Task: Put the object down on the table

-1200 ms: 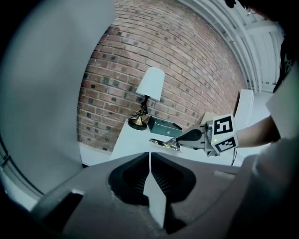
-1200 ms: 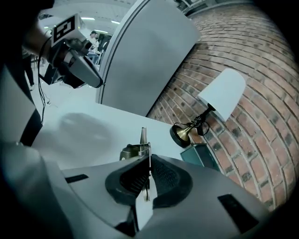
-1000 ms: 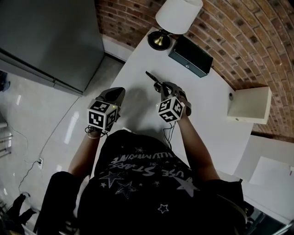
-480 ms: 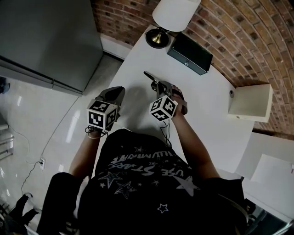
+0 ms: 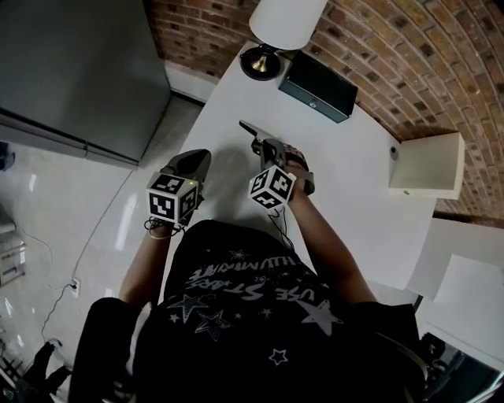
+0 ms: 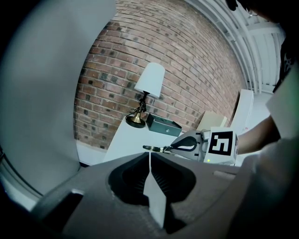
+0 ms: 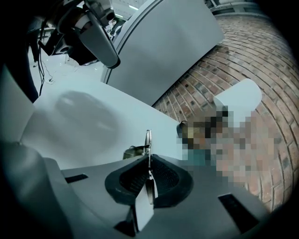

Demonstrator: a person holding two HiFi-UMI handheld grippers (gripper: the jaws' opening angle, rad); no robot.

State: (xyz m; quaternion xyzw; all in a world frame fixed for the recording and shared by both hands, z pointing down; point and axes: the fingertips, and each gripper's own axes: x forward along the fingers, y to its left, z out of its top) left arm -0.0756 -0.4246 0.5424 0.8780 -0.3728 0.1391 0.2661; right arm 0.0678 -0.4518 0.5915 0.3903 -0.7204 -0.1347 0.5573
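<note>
The right gripper (image 5: pixel 265 146) has its fingers clamped on a slim metal tool (image 5: pixel 248 129) whose long axis runs straight out ahead of them over the white worktop (image 5: pixel 354 185), while the left gripper (image 5: pixel 196 159), fingers pressed together on nothing, hangs farther off beside it.

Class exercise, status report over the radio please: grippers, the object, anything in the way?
Left gripper shut, empty. Right gripper shut on thin metal tool, over the white table. Lamp and dark box at far end, apart from the tool.
</note>
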